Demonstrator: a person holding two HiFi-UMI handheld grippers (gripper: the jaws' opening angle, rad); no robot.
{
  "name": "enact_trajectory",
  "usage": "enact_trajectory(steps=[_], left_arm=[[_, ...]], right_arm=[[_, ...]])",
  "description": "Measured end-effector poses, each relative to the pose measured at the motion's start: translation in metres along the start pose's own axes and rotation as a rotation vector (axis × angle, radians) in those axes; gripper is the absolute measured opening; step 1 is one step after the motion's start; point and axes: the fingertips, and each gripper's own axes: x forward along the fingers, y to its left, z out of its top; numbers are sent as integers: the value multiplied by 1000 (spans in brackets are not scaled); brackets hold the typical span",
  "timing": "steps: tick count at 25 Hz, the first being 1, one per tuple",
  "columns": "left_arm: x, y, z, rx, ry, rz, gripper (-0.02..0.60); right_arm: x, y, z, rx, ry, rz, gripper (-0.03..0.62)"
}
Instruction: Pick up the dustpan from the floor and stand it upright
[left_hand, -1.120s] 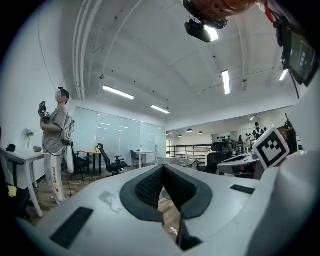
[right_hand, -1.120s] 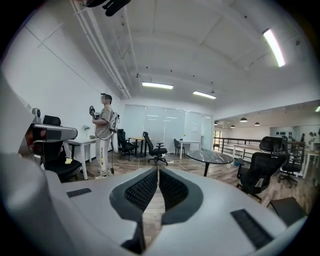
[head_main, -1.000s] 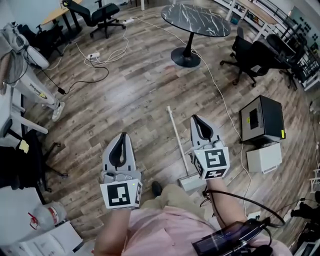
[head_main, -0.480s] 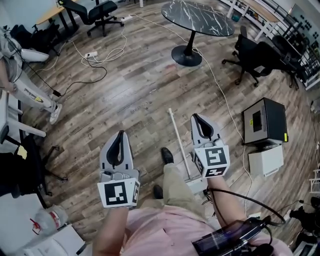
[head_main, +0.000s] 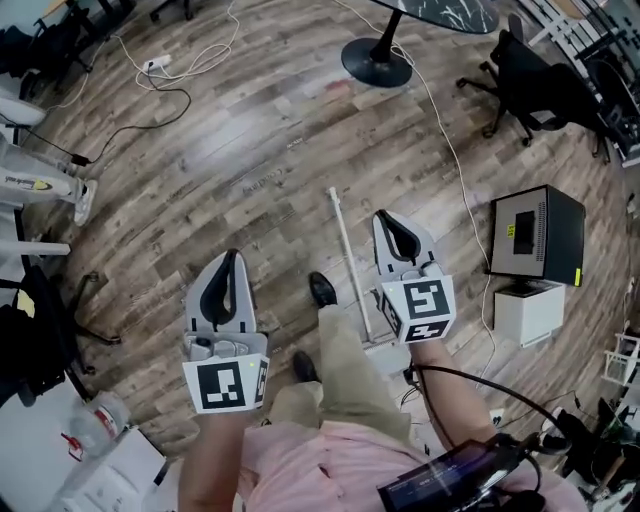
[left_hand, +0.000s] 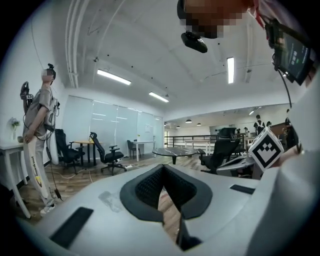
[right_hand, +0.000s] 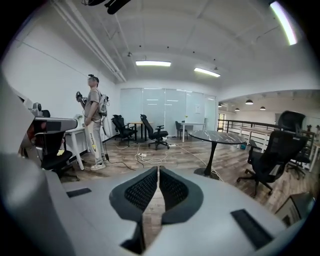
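Observation:
The dustpan lies flat on the wood floor in the head view. Its long white handle (head_main: 347, 258) points away from me, and its grey pan (head_main: 386, 358) is partly hidden under my right gripper's marker cube. My right gripper (head_main: 385, 217) hovers just right of the handle, apart from it, jaws shut on nothing. My left gripper (head_main: 231, 257) is held to the left of my leg, also shut and empty. Neither gripper view shows the dustpan; both show closed jaws (left_hand: 162, 169) (right_hand: 158, 169) pointing across the room.
A black box (head_main: 535, 232) and a white box (head_main: 527, 313) stand at the right, with a cable (head_main: 455, 170) running past them. A round table's base (head_main: 377, 62) and office chair (head_main: 545, 85) are farther off. My shoe (head_main: 322, 289) is beside the handle. A person (right_hand: 94, 127) stands at the left.
I have stepped forward, one leg now out beside the handle. Both grippers came along, still shut, and the right one sits closer to the handle. The dustpan has not moved.

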Motion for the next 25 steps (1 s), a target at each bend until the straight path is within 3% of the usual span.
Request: enact_trajectory(steps=[4,15,25], left_arm=[[52,6,-35,27,41,7,9],[145,5,-146,-6,194,22,9],[195,12,-237,-20,235,-23,9]], right_arm=[[57,-21,-24,3,47,40,14],[164,-54,-131,58,197,118,16],[240,-59,-226,73,285,136,25]])
